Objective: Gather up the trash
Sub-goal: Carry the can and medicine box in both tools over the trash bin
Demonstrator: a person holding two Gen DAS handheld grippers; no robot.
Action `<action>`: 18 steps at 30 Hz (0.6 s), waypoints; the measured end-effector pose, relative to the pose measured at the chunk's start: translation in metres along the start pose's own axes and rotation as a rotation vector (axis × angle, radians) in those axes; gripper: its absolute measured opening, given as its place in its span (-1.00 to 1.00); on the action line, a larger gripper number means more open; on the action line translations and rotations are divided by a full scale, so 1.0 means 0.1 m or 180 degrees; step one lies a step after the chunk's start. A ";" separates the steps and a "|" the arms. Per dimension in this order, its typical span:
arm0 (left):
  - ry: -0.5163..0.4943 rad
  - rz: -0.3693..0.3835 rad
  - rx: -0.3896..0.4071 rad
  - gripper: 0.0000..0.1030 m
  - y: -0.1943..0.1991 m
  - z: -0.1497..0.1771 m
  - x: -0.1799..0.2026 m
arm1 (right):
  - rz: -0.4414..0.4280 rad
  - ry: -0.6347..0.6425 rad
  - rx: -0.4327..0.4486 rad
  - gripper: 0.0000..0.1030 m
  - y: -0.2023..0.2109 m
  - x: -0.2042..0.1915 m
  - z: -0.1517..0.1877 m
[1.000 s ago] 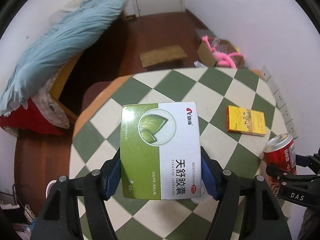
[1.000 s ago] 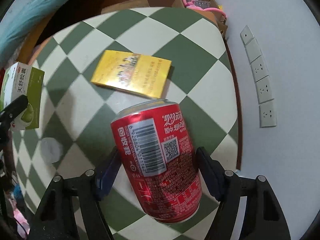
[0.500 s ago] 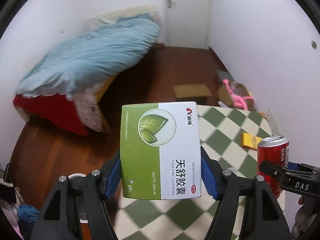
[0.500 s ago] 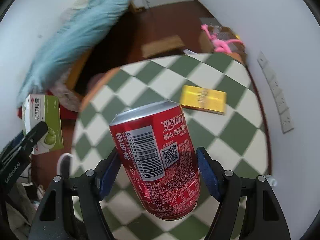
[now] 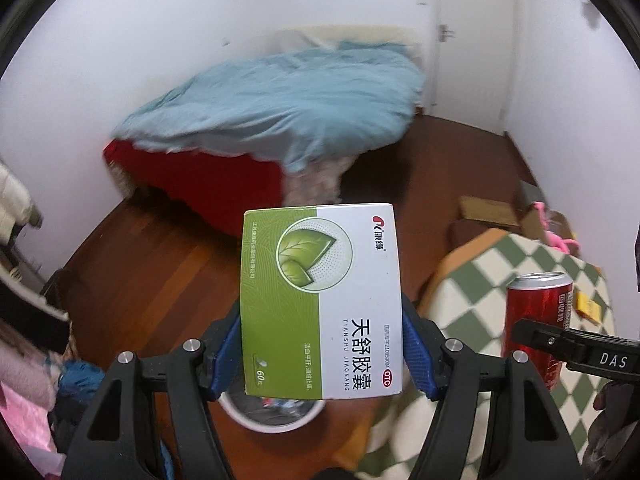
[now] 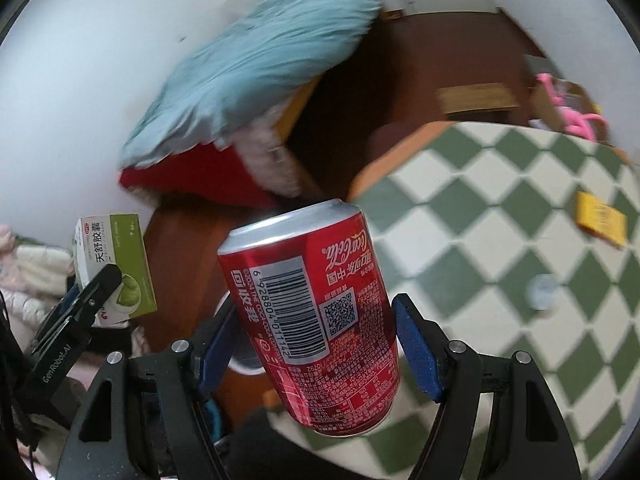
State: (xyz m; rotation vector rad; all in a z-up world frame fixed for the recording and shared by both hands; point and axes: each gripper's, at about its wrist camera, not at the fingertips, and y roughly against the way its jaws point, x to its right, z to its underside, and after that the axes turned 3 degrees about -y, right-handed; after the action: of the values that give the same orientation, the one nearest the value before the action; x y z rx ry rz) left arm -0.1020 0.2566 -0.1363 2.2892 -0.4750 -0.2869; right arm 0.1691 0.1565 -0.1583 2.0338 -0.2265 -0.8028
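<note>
My left gripper (image 5: 322, 344) is shut on a green and white medicine box (image 5: 320, 300), held upright over the wooden floor beside the table. Just under the box shows the white rim of a round bin (image 5: 256, 420). My right gripper (image 6: 316, 350) is shut on a red cola can (image 6: 308, 320), tilted, at the edge of the green-checked table (image 6: 500, 240). A flat yellow box (image 6: 600, 220) lies on the table. The can (image 5: 536, 320) also appears at the right of the left wrist view. The medicine box (image 6: 116, 264) shows at the left of the right wrist view.
A bed with a blue duvet (image 5: 280, 108) and red cover stands behind. A cardboard box with something pink (image 5: 552, 224) sits by the far wall. Clothes (image 5: 24, 392) pile up at the left. A small pale round thing (image 6: 542, 290) lies on the table.
Both grippers have swung left off the table and risen, still carrying the medicine box and the can. The bin and floor have come into view under the box.
</note>
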 end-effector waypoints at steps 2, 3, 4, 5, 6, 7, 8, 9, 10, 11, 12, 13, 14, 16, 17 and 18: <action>0.0078 -0.0053 -0.0081 0.29 -0.10 0.07 -0.19 | -0.0101 0.0067 -0.0099 0.48 -0.25 -0.30 0.05; 0.0144 -0.0068 -0.0151 0.29 -0.18 0.12 -0.32 | -0.0137 0.0097 -0.0146 0.48 -0.36 -0.43 0.08; 0.0229 -0.0060 -0.0247 0.29 -0.30 0.18 -0.46 | -0.0162 0.0139 -0.0207 0.48 -0.48 -0.56 0.11; 0.0266 -0.0052 -0.0313 0.29 -0.38 0.23 -0.55 | -0.0195 0.0165 -0.0267 0.48 -0.61 -0.69 0.15; 0.0337 -0.0027 -0.0428 0.29 -0.52 0.30 -0.68 | -0.0221 0.0190 -0.0331 0.48 -0.75 -0.81 0.19; 0.0401 0.0000 -0.0516 0.29 -0.64 0.36 -0.77 | -0.0234 0.0227 -0.0401 0.48 -0.88 -0.93 0.23; 0.0481 0.0051 -0.0677 0.29 -0.84 0.45 -0.89 | -0.0245 0.0249 -0.0469 0.48 -1.05 -1.02 0.26; 0.0553 0.0091 -0.0808 0.30 -0.99 0.53 -0.99 | -0.0250 0.0259 -0.0534 0.48 -1.18 -1.08 0.30; 0.0603 0.0127 -0.0890 0.30 -1.09 0.58 -1.06 | -0.0242 0.0267 -0.0613 0.48 -1.35 -1.17 0.35; 0.0673 0.0185 -0.1014 0.31 -1.25 0.65 -1.15 | -0.0232 0.0256 -0.0693 0.48 -1.52 -1.23 0.39; 0.0765 0.0216 -0.1149 0.31 -1.43 0.74 -1.25 | -0.0228 0.0235 -0.0770 0.48 -1.69 -1.27 0.43; 0.0839 0.0227 -0.1255 0.31 -1.57 0.81 -1.32 | -0.0207 0.0216 -0.0862 0.48 -1.88 -1.30 0.48; 0.0904 0.0262 -0.1343 0.37 -1.69 0.85 -1.38 | -0.0180 0.0179 -0.0950 0.48 -2.08 -1.32 0.52; 0.1050 0.0317 -0.1490 0.40 -1.92 0.97 -1.50 | -0.0129 0.0081 -0.1146 0.48 -2.46 -1.33 0.61; 0.1091 0.0324 -0.1559 0.41 -2.03 1.00 -1.55 | -0.0113 0.0027 -0.1212 0.48 -2.60 -1.32 0.65; 0.1126 0.0307 -0.1620 0.44 -2.10 1.04 -1.59 | -0.0095 -0.0028 -0.1296 0.48 -2.77 -1.31 0.68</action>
State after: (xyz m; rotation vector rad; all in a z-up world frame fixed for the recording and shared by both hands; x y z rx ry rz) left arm -0.2299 0.3903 -0.3512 1.7630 -0.2865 0.0474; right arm -0.0141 0.3259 -0.3487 1.6536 -0.0320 -0.8034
